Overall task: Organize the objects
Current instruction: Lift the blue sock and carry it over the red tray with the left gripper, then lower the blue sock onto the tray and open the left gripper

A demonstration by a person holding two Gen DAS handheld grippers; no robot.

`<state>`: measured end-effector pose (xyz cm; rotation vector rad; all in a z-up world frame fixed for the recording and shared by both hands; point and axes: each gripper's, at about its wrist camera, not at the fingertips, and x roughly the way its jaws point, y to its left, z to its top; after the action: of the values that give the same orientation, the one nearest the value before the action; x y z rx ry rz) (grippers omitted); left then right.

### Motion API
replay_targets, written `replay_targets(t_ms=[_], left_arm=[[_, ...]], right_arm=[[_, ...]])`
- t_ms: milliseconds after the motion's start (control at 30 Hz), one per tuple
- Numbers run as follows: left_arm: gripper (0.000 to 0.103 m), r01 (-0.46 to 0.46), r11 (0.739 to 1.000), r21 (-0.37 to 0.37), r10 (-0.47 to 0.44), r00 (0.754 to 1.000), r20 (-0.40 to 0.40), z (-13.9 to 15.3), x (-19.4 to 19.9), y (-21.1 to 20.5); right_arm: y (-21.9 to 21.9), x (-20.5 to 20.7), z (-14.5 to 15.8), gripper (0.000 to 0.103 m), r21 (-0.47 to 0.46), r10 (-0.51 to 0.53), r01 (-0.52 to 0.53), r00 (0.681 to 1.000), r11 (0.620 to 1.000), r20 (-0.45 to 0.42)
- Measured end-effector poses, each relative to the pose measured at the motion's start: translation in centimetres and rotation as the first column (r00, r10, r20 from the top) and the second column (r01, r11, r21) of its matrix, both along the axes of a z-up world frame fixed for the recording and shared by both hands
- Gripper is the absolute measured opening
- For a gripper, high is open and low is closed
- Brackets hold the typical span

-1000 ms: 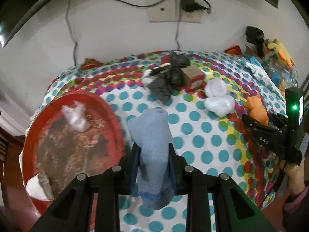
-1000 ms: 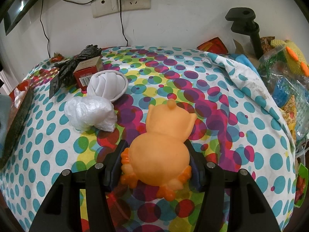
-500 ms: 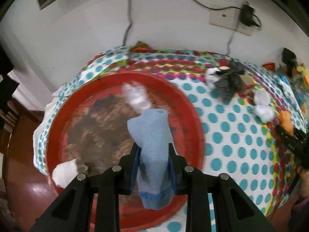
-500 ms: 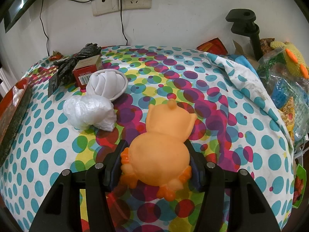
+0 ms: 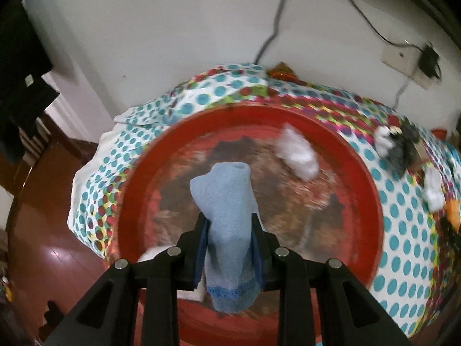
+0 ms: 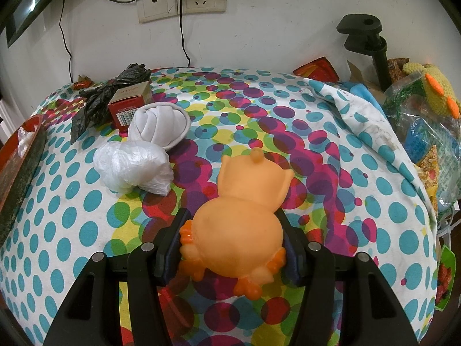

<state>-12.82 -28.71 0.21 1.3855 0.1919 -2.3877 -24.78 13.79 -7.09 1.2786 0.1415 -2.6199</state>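
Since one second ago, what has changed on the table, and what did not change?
The left gripper, shut on the blue sock, has carried it sideways from above the dotted cloth to above the red tray. Nothing was let go. The right gripper stayed in place, still holding the orange duck toy; the white bag and rolled socks did not move.

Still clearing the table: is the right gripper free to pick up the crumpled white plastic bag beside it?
Probably not yet. The right gripper is shut on the orange duck toy, so its jaws are full, though nothing blocks the way to the white plastic bag.
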Motion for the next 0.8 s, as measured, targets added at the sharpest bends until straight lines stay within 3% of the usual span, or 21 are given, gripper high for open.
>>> replay_targets(t_ms=[400,800], left_arm=[[0.027,-0.109,0.994,0.01,0.108,0.994,0.03,-1.7,-1.3,-7.0],[0.03,-0.096,0.995,-0.017,0.098,0.992,0.08,-4.8,-2.2,-8.2]], right_arm=[[0.1,0.0,0.0,0.055,0.002,-0.003,0.003,1.0,1.0,0.0],[0.1,0.0,0.0,0.056,0.003,-0.008,0.008,1.0,1.0,0.0]])
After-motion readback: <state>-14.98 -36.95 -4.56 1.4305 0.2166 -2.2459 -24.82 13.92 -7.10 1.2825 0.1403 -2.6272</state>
